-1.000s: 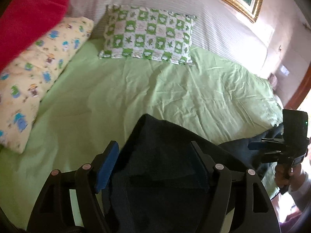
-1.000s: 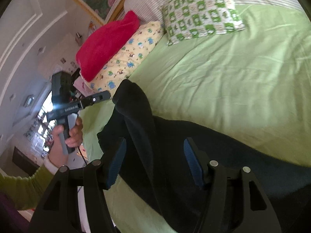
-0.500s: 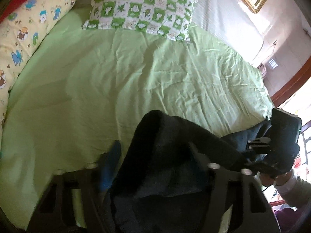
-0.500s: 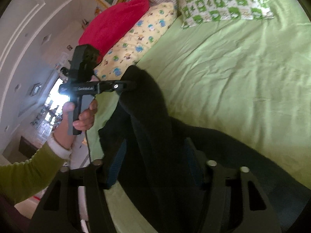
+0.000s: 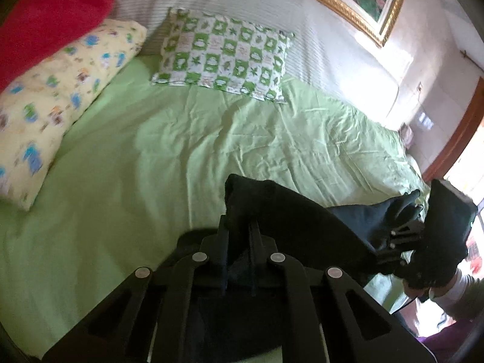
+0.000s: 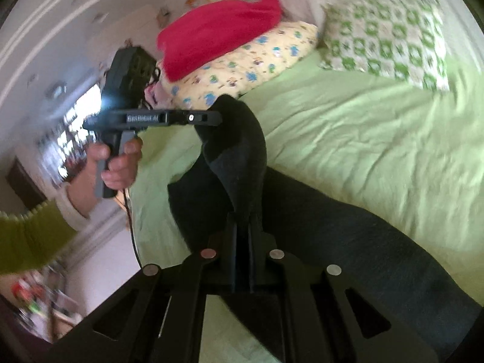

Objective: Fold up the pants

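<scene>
Dark navy pants (image 5: 302,220) lie along the near edge of a green bed. My left gripper (image 5: 239,227) is shut on one edge of the pants and lifts it off the sheet. My right gripper (image 6: 242,220) is shut on another edge of the pants (image 6: 239,157), which rise in a fold between the two grippers. The rest of the pants (image 6: 363,242) trails to the right on the bed. Each wrist view shows the other gripper: the right one (image 5: 393,242) and the left one (image 6: 208,118), both holding fabric.
The green bedsheet (image 5: 181,151) spreads ahead. A green checked pillow (image 5: 224,57), a yellow patterned pillow (image 5: 60,90) and a red blanket (image 5: 45,15) lie at the headboard. A gold-framed picture (image 5: 363,6) hangs on the wall. The bed edge lies close below the grippers.
Both grippers have closed from open onto the pants' edge. The gripped edge has lifted off the sheet into a raised fold.
</scene>
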A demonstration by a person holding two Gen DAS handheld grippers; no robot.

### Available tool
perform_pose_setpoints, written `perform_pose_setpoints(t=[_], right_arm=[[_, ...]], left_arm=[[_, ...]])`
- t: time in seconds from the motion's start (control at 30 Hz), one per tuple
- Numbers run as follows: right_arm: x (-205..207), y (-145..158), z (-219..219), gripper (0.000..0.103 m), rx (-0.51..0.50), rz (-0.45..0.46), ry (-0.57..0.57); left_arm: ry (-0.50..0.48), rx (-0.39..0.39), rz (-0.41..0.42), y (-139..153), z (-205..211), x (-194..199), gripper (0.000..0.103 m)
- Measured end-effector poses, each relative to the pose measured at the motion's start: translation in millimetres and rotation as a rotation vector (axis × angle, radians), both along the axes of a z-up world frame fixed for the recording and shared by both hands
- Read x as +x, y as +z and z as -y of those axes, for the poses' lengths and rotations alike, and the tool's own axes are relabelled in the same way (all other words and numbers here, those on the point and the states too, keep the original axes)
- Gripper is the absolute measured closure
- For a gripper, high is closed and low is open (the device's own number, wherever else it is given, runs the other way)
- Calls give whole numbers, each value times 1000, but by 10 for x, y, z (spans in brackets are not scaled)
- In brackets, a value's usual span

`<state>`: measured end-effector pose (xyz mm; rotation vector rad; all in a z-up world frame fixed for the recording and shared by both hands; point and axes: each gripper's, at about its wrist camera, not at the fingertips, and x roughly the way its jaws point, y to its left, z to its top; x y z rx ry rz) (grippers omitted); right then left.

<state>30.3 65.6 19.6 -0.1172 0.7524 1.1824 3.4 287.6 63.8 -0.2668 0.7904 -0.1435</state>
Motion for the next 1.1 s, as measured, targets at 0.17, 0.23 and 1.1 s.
perform_pose_setpoints(t=[0.17,0.23,1.1], right_arm=[[-268,-120,-128,96,-62,51,51],[-298,-186,-181,93,-82,54,47],[77,-31,526,61,90,-103,-160]], left_arm=[[84,-33,5,-152,-59,-307,93],[130,-65,10,-228,-109,-431,93],[494,-196,-42,-213,179,-946,25]])
